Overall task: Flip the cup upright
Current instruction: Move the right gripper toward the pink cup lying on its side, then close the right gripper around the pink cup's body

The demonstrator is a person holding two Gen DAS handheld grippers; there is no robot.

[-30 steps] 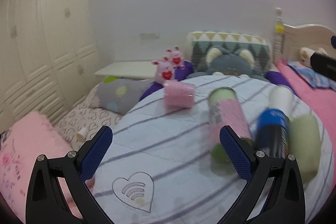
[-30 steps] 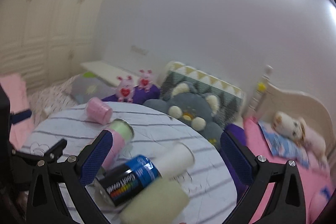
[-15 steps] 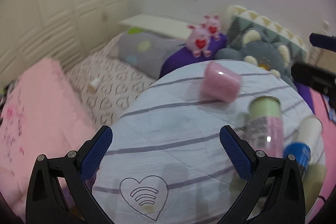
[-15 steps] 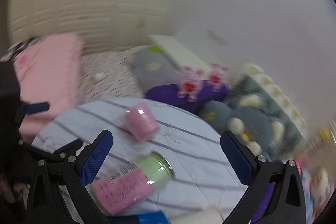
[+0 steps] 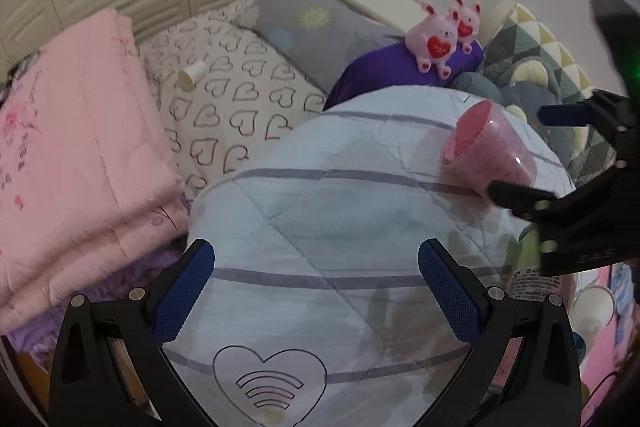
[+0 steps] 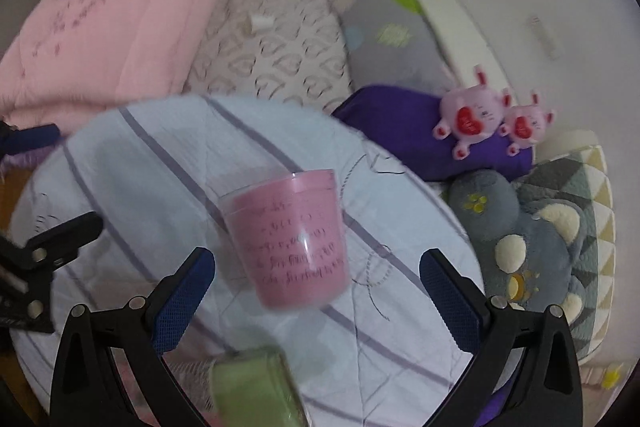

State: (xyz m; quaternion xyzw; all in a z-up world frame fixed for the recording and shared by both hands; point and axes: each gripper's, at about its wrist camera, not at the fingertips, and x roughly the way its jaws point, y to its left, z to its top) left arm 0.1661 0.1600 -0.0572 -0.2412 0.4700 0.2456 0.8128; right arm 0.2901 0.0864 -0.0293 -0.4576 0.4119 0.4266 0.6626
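A pink plastic cup (image 6: 290,239) lies on its side on the round table covered with a striped cloth (image 6: 132,183). In the left wrist view the cup (image 5: 486,153) lies at the right, mouth toward the left. My right gripper (image 6: 316,291) is open, its blue pads on either side of the cup's near end, not touching it. It shows in the left wrist view (image 5: 560,163) reaching around the cup. My left gripper (image 5: 316,291) is open and empty over the near part of the cloth, apart from the cup.
A green-capped pink bottle (image 6: 256,387) lies just in front of the right gripper. A white paper cup (image 5: 592,307) lies at the table's right edge. Folded pink blanket (image 5: 72,155), pillows and plush toys (image 5: 440,39) surround the table on the bed.
Both grippers swung left and tilted down. The right gripper closed in on the pink cup, which now sits between its open fingers. The left gripper moved away from the bottles.
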